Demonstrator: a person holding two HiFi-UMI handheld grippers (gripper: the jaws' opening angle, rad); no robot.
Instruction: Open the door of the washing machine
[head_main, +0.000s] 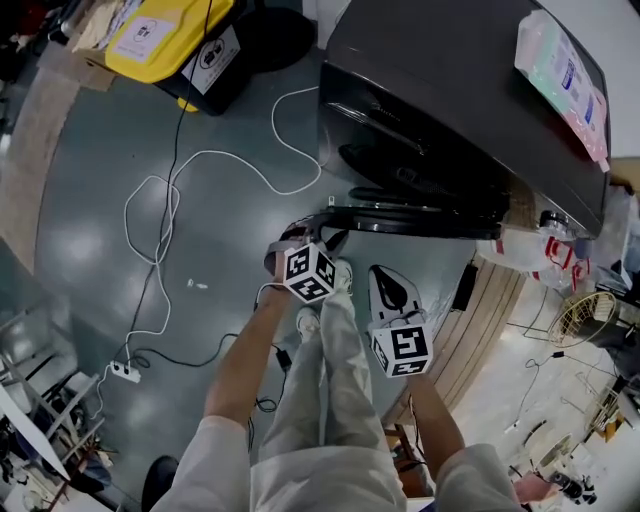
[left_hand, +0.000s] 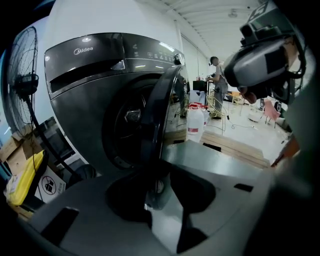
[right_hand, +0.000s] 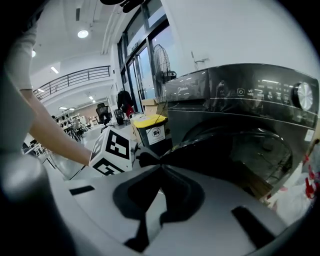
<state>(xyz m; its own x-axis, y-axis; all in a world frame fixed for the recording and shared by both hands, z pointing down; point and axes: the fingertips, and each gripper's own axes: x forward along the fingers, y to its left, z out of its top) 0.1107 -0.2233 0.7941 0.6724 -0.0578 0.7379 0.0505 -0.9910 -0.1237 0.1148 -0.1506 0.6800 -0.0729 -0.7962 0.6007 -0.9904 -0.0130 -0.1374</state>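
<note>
A dark front-loading washing machine stands at the top right of the head view, its round door swung out edge-on over the floor. My left gripper is at the door's free left end. In the left gripper view the door's rim runs down between the jaws of that gripper, which are closed on it. My right gripper hovers just below the door, not touching it. Its tips meet with nothing between them, in front of the open door and the drum opening.
A yellow-lidded bin stands at the far left, and a white cable loops across the floor to a power strip. A wooden pallet lies to the right. A standing fan is beside the machine. A person stands far behind.
</note>
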